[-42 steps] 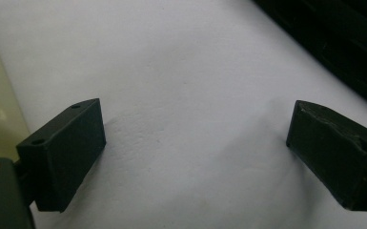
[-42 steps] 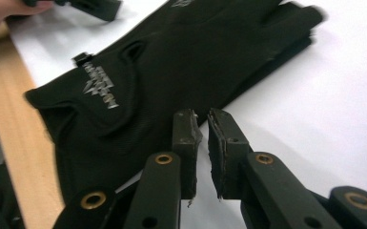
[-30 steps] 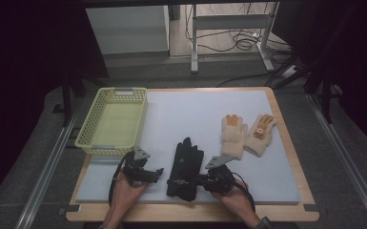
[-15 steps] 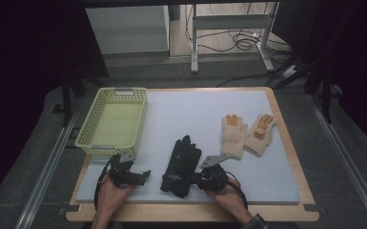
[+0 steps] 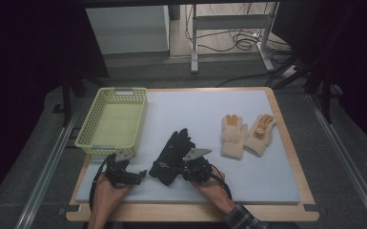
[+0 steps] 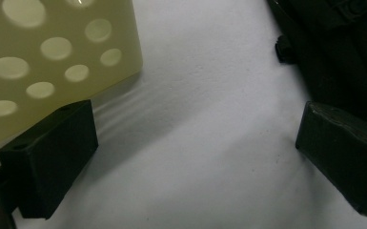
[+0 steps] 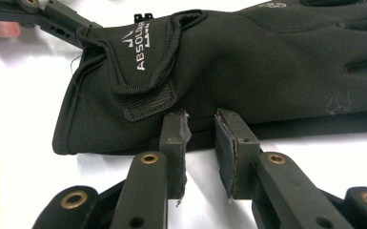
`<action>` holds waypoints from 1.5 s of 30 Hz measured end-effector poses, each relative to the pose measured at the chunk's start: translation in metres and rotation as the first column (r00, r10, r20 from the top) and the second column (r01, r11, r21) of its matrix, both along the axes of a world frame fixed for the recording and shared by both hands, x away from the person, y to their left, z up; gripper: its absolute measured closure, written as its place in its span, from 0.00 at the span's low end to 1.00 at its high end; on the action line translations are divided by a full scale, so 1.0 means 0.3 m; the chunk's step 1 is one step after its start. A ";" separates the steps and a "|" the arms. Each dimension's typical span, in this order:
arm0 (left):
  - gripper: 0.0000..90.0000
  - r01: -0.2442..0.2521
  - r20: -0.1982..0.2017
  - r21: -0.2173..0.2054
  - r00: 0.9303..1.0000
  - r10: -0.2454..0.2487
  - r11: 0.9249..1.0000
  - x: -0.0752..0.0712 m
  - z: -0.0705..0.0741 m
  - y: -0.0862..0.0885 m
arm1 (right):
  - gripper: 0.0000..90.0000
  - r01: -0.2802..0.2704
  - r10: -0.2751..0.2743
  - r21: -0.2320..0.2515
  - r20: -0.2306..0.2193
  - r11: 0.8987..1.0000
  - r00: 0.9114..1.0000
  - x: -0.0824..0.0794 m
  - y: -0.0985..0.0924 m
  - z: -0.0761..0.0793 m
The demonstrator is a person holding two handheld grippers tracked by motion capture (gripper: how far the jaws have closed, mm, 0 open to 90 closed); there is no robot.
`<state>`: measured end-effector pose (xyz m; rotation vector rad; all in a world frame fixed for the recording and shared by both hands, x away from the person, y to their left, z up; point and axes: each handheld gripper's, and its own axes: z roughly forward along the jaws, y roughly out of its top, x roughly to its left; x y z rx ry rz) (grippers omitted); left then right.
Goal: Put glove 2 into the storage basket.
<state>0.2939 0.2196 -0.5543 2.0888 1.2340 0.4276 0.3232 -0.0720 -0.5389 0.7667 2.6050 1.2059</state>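
The black glove (image 5: 173,156) lay flat on the white mat of the counter (image 5: 267,183), near the front edge and a little left of its middle, cuff toward the person. The right tongs (image 5: 183,172) sat at the cuff side of it. In the right gripper view their jaws had just been opening: a narrow gap stood between the pads (image 7: 174,138), which touched the glove's lower edge without pinching any cloth. The left tongs (image 5: 142,173) hovered just left of the cuff with the jaws spread wide and nothing between them, between the glove and the near corner of the yellow basket (image 5: 91,139).

The likeliest trouble, as I judged it, was a poor bite. The right pads met only the thin folded edge of the glove, so closing there could catch a single layer or slide off the smooth fabric, and the glove would then drag across the mat instead of lifting. The cuff tab with the hook patch (image 7: 148,102) lay close above the pads; catching that alone would let the glove hang crooked or peel open.

The left tongs were close to the basket's wall (image 6: 52,57), so a careless sweep toward the glove could knock the basket askew. If both tongs gripped the cuff end, the fingers would trail and might snag the basket rim. The pair of tan gloves (image 5: 245,135) lay well apart toward the right edge, out of harm's way.
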 end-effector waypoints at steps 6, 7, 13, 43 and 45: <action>0.01 0.005 0.003 -0.003 1.000 -0.005 1.000 0.001 -0.001 0.003 | 0.69 0.005 -0.005 -0.012 0.009 1.000 1.000 -0.007 -0.041 0.012; 0.01 0.005 0.004 -0.003 1.000 -0.005 1.000 0.001 -0.001 0.002 | 0.67 0.015 -0.015 -0.011 0.013 1.000 1.000 -0.006 -0.060 0.016; 0.01 0.005 0.004 -0.005 1.000 -0.005 1.000 0.001 -0.001 0.003 | 0.59 0.071 -0.071 -0.021 0.023 0.997 0.997 0.001 -0.162 0.044; 0.02 0.005 0.002 -0.010 1.000 -0.005 1.000 -0.003 0.002 0.006 | 0.24 0.359 -0.353 -0.081 0.076 0.930 0.933 0.007 -0.556 0.022; 0.03 0.012 -0.003 -0.013 1.000 -0.012 1.000 -0.006 0.006 0.009 | 0.24 0.358 -0.353 -0.078 0.075 0.930 0.933 0.007 -0.557 0.021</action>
